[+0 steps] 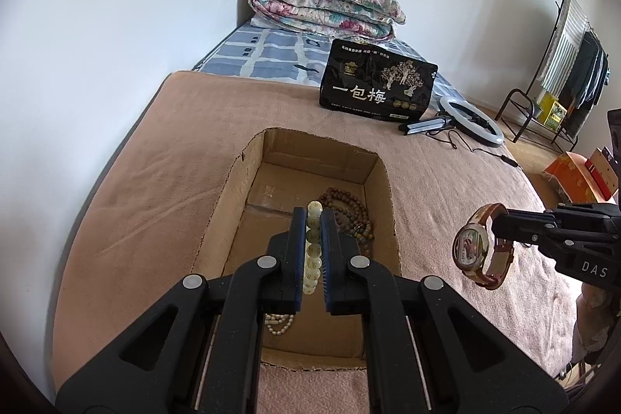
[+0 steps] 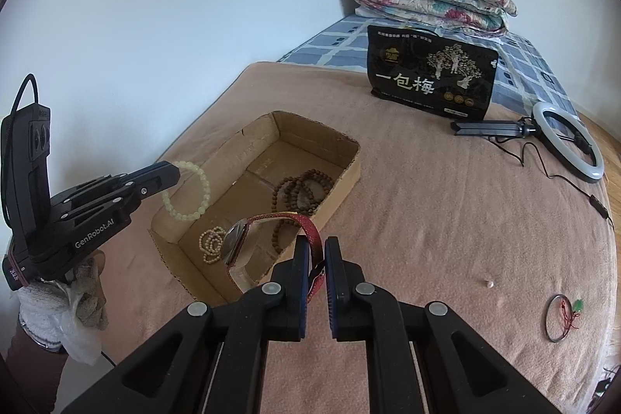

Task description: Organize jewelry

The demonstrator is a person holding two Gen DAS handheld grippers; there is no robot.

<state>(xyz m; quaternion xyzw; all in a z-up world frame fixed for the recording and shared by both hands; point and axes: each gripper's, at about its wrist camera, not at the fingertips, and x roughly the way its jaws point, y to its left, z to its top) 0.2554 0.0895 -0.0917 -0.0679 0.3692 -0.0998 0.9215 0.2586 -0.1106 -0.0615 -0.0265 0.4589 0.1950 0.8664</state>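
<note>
- Clamped between the pads of the left gripper is a pale green bead bracelet, hanging in the air over the near end of the cardboard box.
- Right gripper is closed on the red strap of a wristwatch, which hangs just above the box's near right corner, dial turned to the left.
- Below and ahead of both tools, the open box holds a coil of brown wooden beads toward its far right side and a small heap of cream beads at its near end.
- Both tools and the box are over a tan blanket spread across a bed.
- To the right of the right gripper, on the blanket, lie a thin metal bangle with red thread and one tiny loose bead.
- Farther ahead stand a black printed bag and a ring light lying flat, with a folded floral quilt in the corner against white walls.
- A gloved hand carries the left tool.
</note>
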